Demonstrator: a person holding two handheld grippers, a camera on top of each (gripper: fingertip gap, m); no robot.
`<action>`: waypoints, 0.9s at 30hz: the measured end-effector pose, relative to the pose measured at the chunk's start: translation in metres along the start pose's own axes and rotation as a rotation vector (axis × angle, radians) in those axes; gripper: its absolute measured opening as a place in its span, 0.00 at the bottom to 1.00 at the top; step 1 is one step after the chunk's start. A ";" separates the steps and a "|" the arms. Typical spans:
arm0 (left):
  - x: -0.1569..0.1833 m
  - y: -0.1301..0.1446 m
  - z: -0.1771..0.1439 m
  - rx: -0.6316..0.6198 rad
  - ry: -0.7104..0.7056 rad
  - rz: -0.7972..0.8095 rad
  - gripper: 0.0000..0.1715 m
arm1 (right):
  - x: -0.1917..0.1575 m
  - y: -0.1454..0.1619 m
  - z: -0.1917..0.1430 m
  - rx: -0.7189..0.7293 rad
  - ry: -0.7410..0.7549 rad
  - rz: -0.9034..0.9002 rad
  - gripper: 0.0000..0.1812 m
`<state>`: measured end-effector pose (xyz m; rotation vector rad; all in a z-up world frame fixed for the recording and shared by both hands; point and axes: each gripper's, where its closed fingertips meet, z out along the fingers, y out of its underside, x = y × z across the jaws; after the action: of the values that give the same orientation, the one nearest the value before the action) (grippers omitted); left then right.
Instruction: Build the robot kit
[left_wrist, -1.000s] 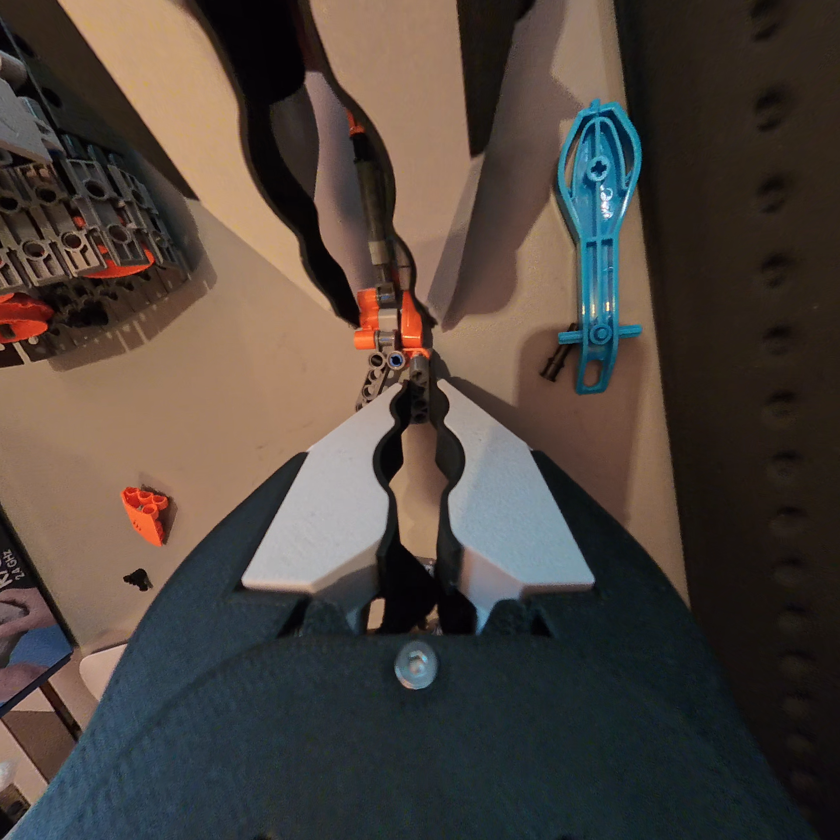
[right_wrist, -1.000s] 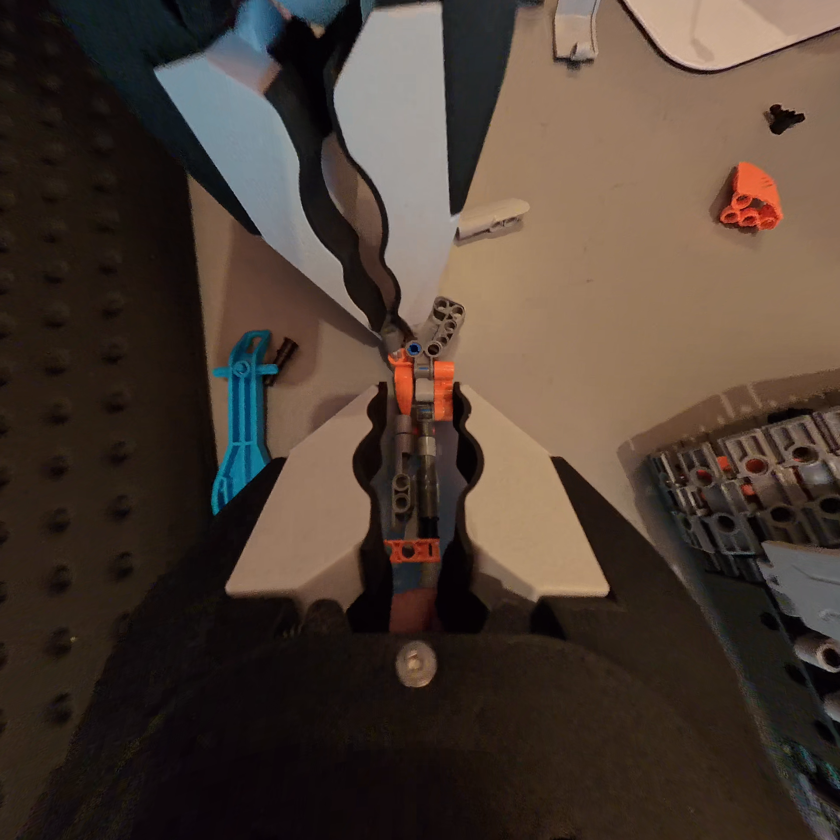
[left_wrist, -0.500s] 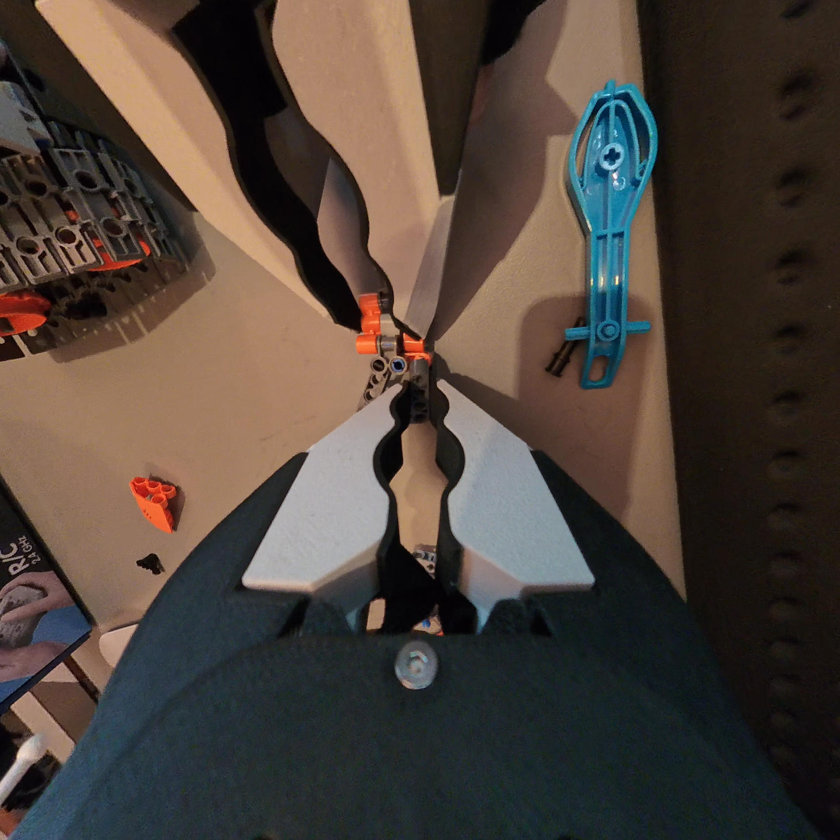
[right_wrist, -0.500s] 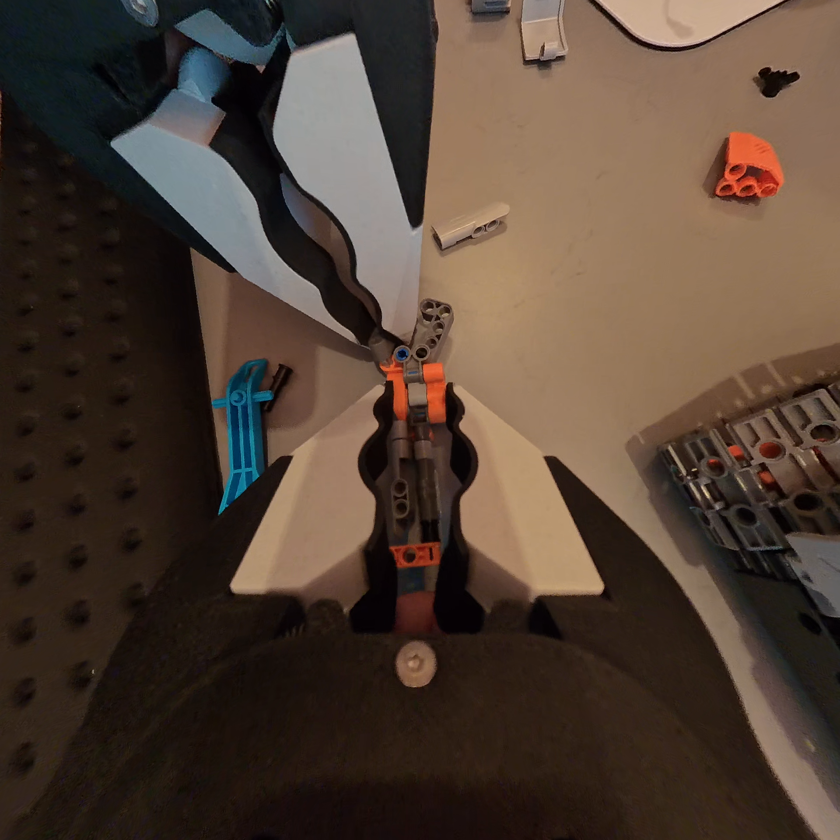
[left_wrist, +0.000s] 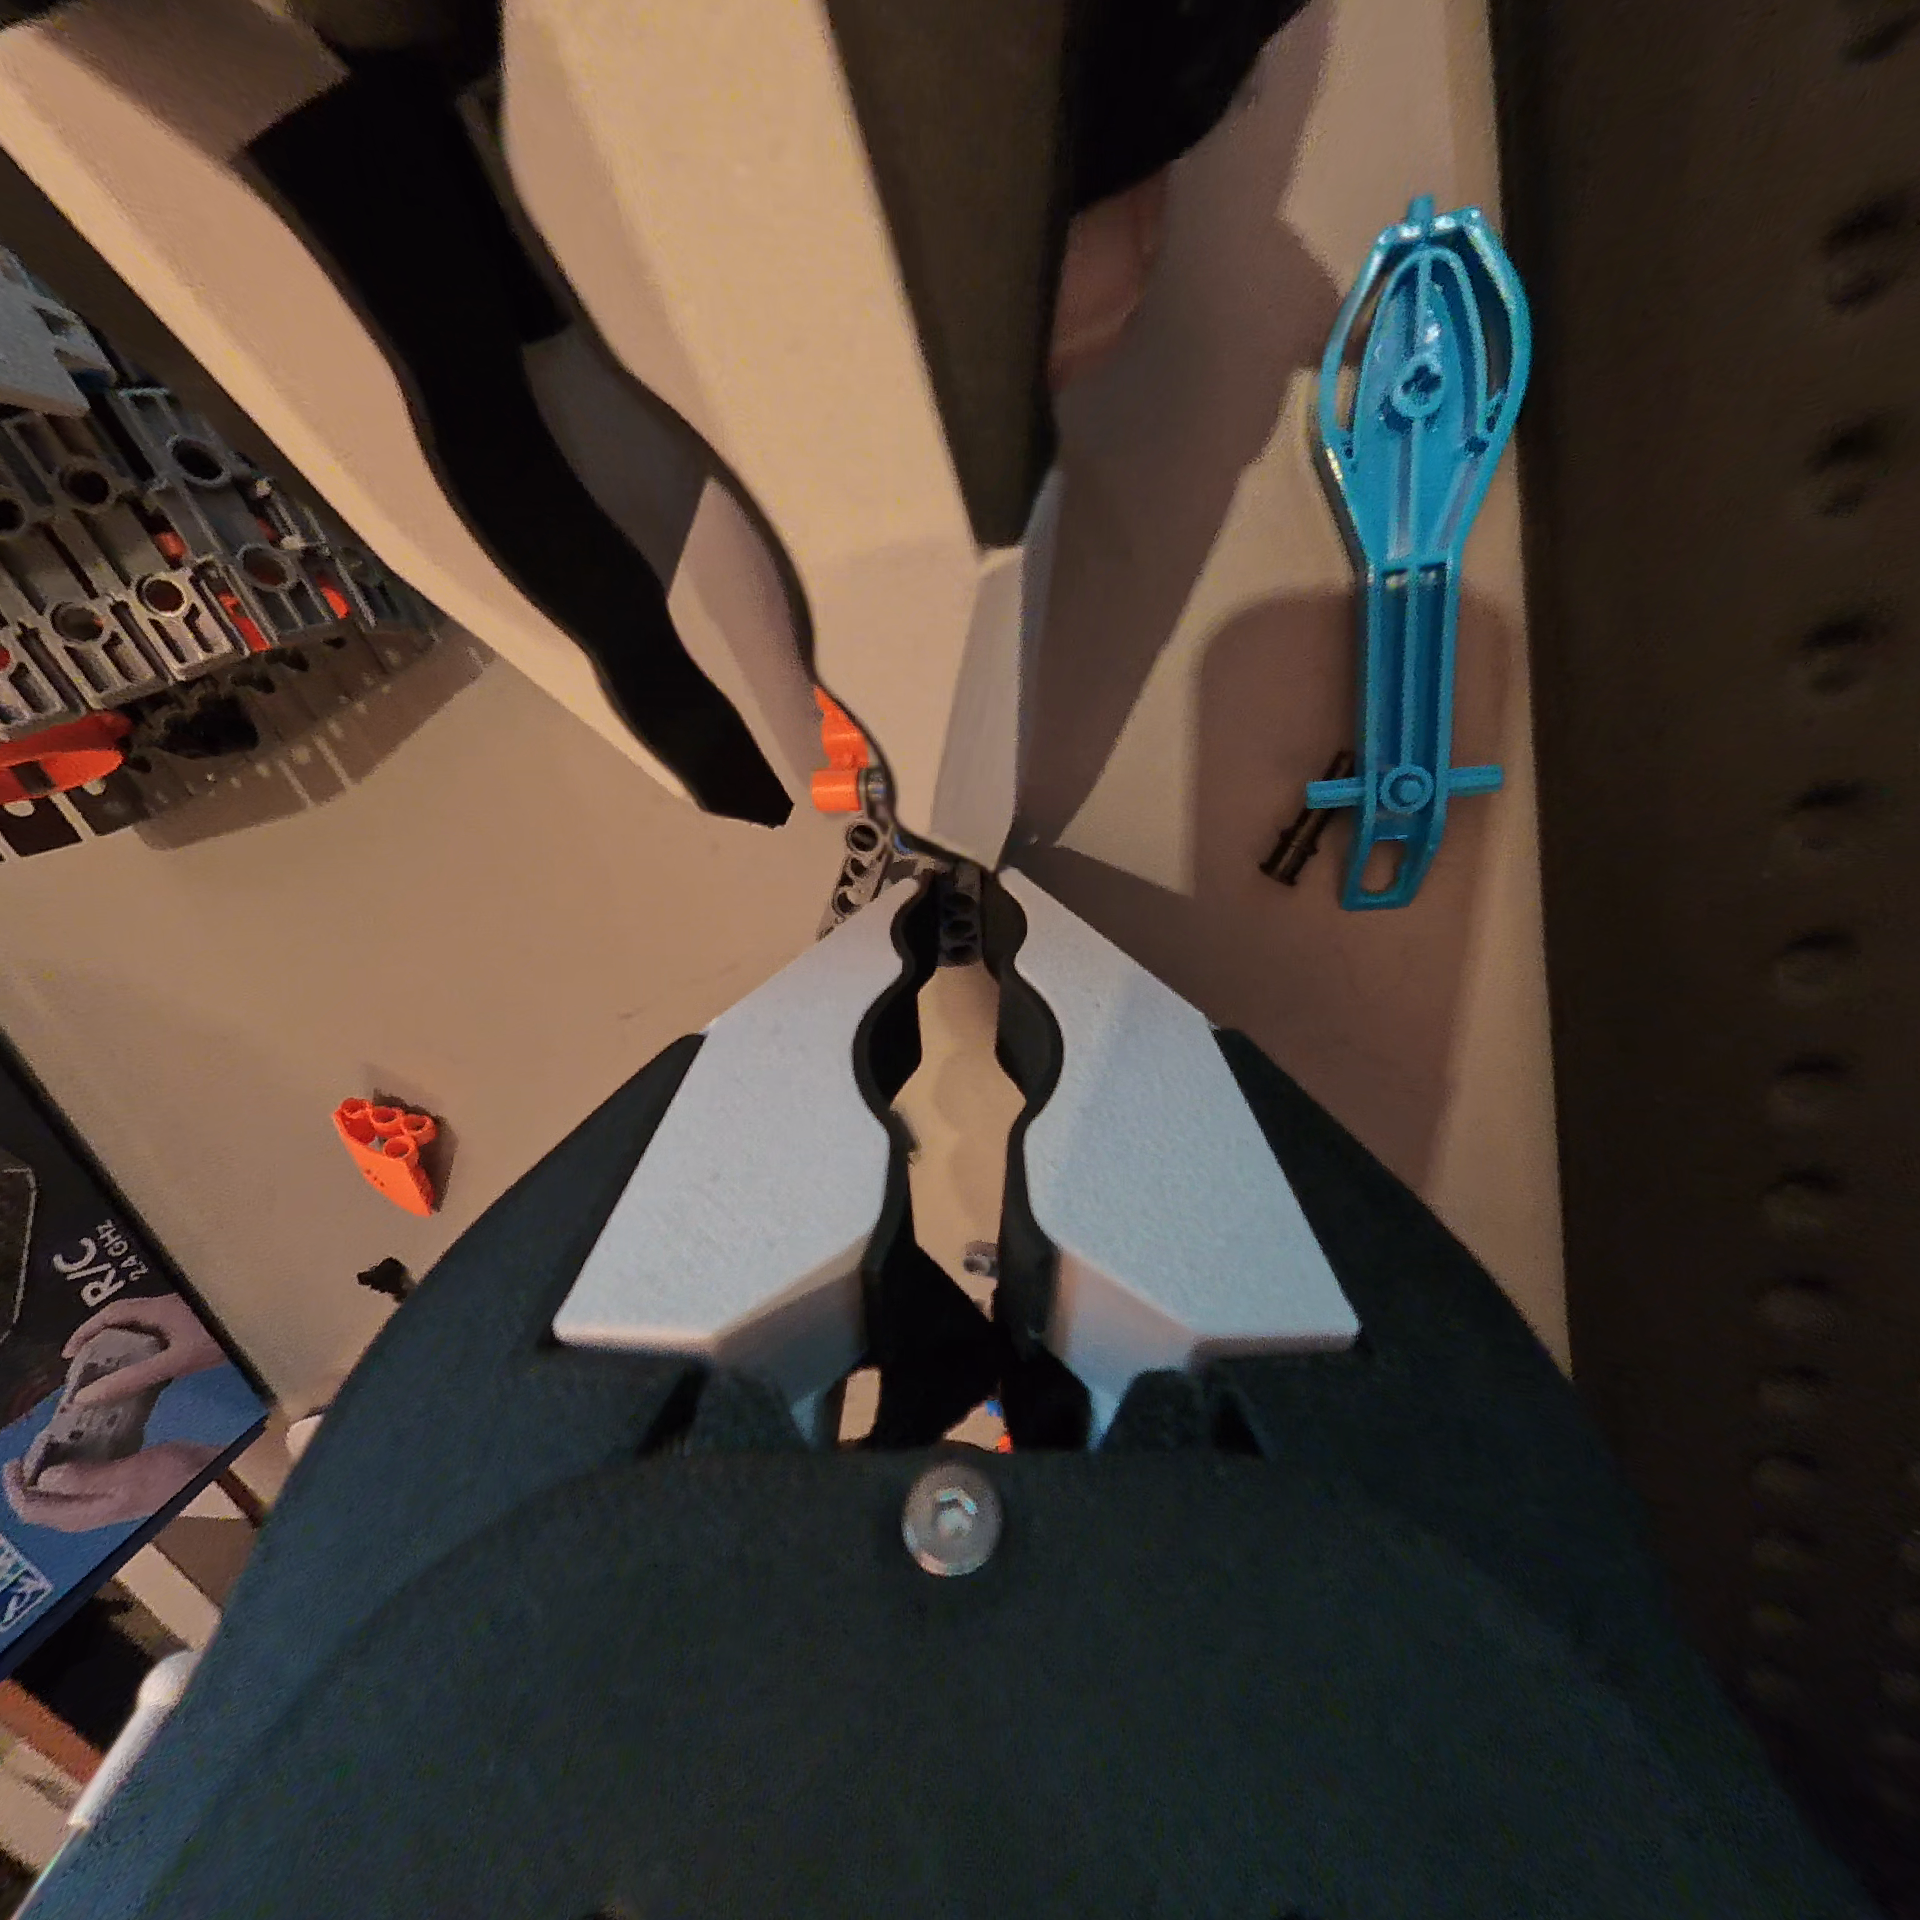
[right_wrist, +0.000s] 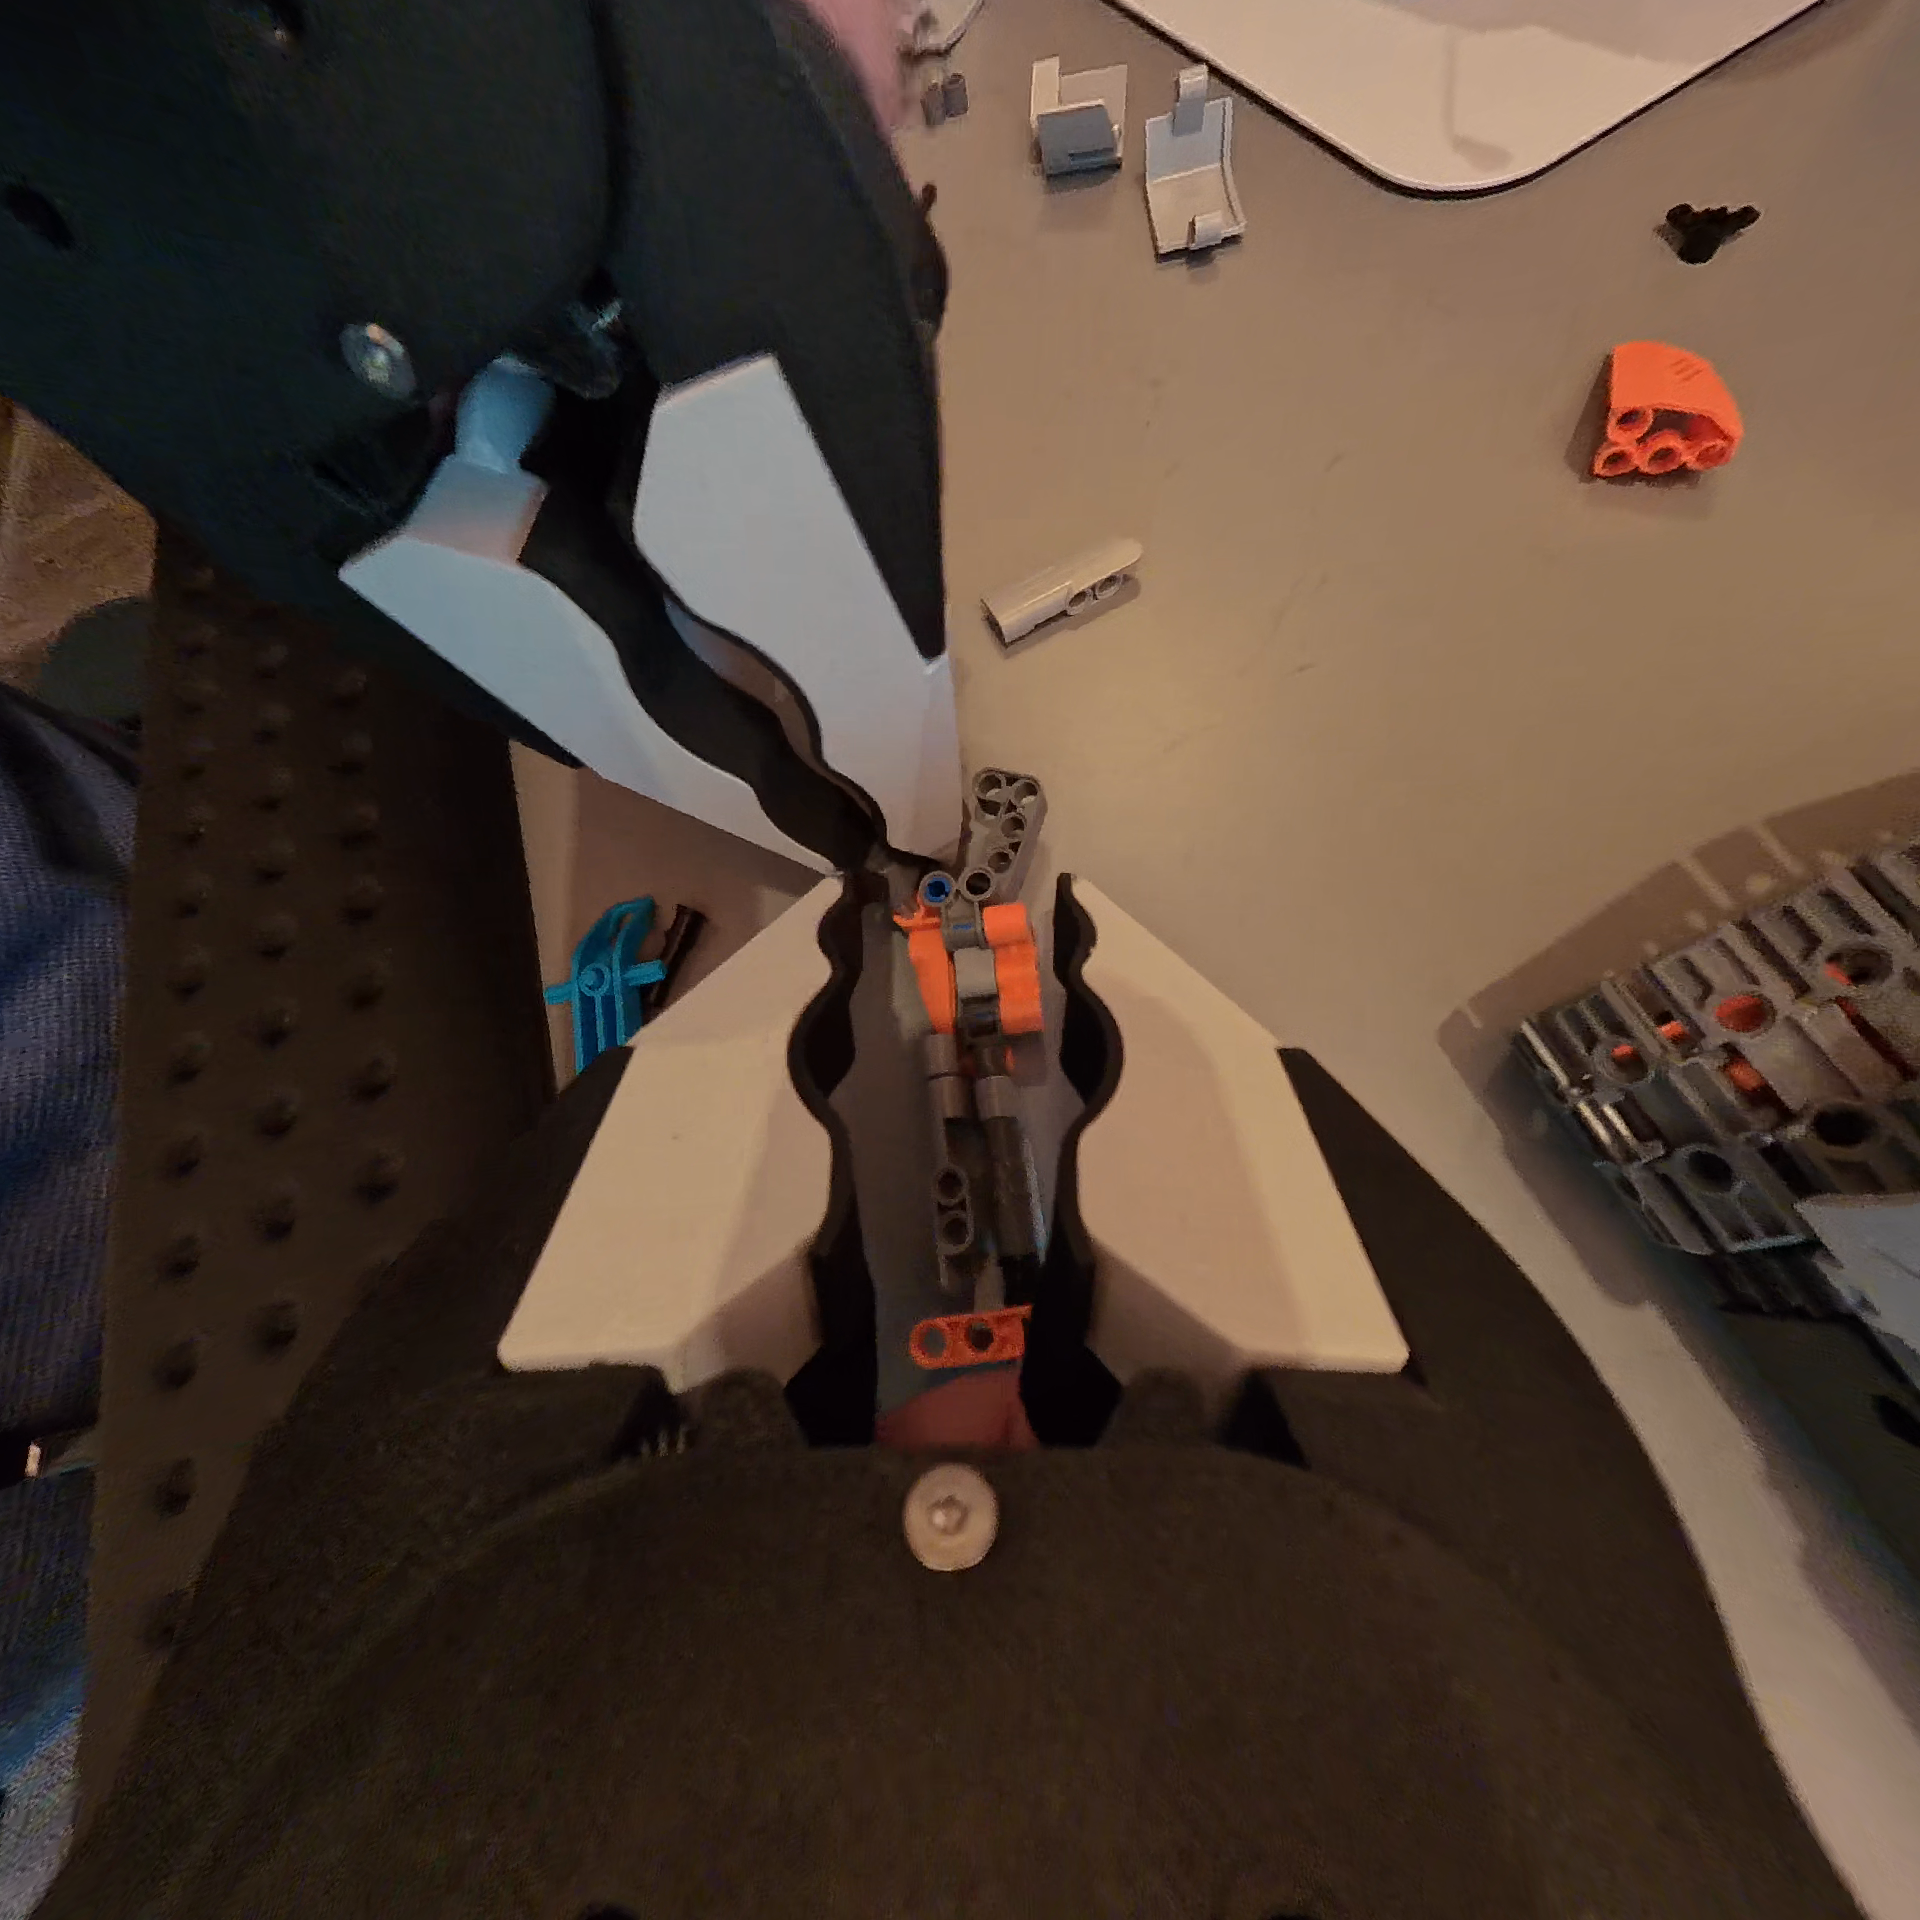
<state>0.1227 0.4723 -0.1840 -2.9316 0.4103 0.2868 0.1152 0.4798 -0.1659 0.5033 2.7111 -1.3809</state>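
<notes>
A small orange and grey brick assembly (right_wrist: 971, 971) with thin dark rods hangs just above the beige table (right_wrist: 1351, 727). My left gripper (left_wrist: 956, 896) is shut on the dark grey end piece (left_wrist: 961, 920) of that assembly. It enters the right wrist view from the upper left (right_wrist: 883, 852). My right gripper (right_wrist: 961, 899) is open. Its fingers stand on either side of the assembly with a gap on each side. In the left wrist view it comes down from the top (left_wrist: 862, 816), tip to tip with my left gripper. A grey bent beam (right_wrist: 1003, 821) sticks out of the assembly's end.
A blue paddle-shaped piece (left_wrist: 1413, 540) and a black pin (left_wrist: 1294, 857) lie beside the black studded mat (left_wrist: 1714, 935). An orange curved brick (right_wrist: 1662, 416), a grey built model (right_wrist: 1766, 1122), several light grey pieces (right_wrist: 1060, 597) and a printed box (left_wrist: 94, 1382) are around. Both grippers' tips are close together, under 4 cm apart.
My right gripper has opened around the assembly and moved closer to my left gripper. My left gripper keeps its hold on the end piece.
</notes>
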 end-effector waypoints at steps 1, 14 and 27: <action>-0.001 0.000 0.000 -0.007 -0.002 0.003 0.03 | 0.001 -0.001 -0.001 0.015 -0.014 0.028 0.18; -0.005 0.001 0.001 -0.062 0.000 0.022 0.03 | 0.004 -0.002 0.000 0.033 -0.033 0.079 0.14; -0.007 -0.002 0.002 -0.056 0.005 0.035 0.03 | 0.009 -0.002 -0.004 0.049 -0.026 0.072 0.19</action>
<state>0.1167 0.4763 -0.1843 -2.9824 0.4625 0.3010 0.1069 0.4842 -0.1637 0.5764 2.6172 -1.4282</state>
